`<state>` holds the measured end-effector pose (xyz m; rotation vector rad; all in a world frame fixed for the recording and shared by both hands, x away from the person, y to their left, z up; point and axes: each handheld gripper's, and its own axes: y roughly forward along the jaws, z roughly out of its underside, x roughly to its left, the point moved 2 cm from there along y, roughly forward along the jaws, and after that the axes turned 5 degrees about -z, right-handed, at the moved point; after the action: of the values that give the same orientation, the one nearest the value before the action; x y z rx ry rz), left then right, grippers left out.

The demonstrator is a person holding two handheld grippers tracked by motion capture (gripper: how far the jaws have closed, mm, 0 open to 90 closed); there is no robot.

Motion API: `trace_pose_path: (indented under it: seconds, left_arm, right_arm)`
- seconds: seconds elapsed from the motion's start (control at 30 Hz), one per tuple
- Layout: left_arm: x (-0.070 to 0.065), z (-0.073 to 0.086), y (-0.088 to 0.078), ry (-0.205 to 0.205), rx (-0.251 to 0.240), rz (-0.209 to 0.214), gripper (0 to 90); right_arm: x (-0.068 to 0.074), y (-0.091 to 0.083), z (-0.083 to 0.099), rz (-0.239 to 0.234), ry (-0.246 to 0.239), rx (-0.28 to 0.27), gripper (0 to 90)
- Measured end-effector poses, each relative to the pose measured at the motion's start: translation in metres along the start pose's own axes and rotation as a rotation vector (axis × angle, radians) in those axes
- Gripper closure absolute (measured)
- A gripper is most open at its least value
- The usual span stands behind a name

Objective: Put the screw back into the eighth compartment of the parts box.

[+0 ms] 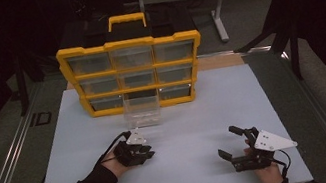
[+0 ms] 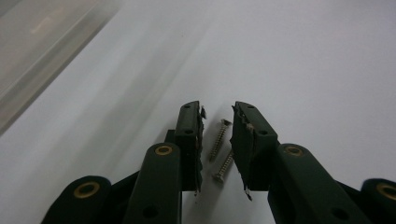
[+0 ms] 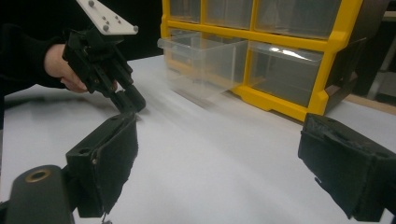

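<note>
- The left gripper (image 2: 218, 140) is pointing down at the white table (image 1: 191, 117), in the lower left of the high view, and its jaws are standing on either side of two small screws (image 2: 220, 150) without yet pressing on them.
- The screws are lying loose on the table, end to end and a little slanted, in the lower middle of the left gripper view; a sliver of gap is showing between each pad and the screws, so the grip is not yet made.
- Judging from that placing, the jaws are bracketing the screws so that a squeeze would catch both at once.
- A clear plastic drawer (image 1: 142, 109) is sitting pulled out in front of the yellow organizer (image 1: 132, 69), in the upper middle of the high view; its blurred edge is showing in the upper left of the left gripper view. It is probably standing open there to take or give up the screws, close to the working hand.
- The right gripper (image 3: 219, 158) is resting in the lower right of the high view, well apart from the screws, with its jaws spread wide and nothing between them; it is looking across the table toward the left gripper and the drawer, seemingly waiting its turn.
</note>
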<state>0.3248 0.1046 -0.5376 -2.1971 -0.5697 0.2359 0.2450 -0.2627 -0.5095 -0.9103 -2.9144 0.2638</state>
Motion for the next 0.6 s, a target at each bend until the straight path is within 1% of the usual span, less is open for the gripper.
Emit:
trace_pose_path:
  seconds: [0.17,0.2,0.23,0.27,0.4,0.47,0.6]
  left_arm:
    - [0.0016,-0.0015,0.0027,-0.001,-0.001,0.006,75.0]
    - [0.0017,-0.0016,0.0037,0.006,0.006,0.0,75.0]
    - [0.0018,-0.0015,0.0047,0.006,0.009,0.004,75.3]
    - [0.0019,-0.0016,0.0051,0.0,0.004,0.005,77.3]
    - [0.0035,-0.0019,0.0056,0.002,0.008,0.002,82.1]
    - [0.0035,-0.0022,0.0061,0.001,0.007,0.001,86.6]
    - [0.0037,-0.0024,0.0055,0.004,0.006,-0.008,87.2]
  right_arm:
    - [-0.0003,-0.0003,0.0,0.001,0.002,0.0,12.0]
    - [-0.0003,-0.0003,0.0001,0.002,0.0,0.0,12.1]
    - [-0.0002,-0.0003,0.0001,0.001,0.001,0.0,12.1]
    - [-0.0002,-0.0003,0.0,0.001,0.001,0.0,12.1]
    - [-0.0003,-0.0005,-0.0001,0.001,0.0,-0.001,12.1]
    - [-0.0003,-0.0004,0.0,0.0,0.001,0.0,12.1]
    - [-0.0001,-0.0005,-0.0002,0.0,0.0,-0.001,12.1]
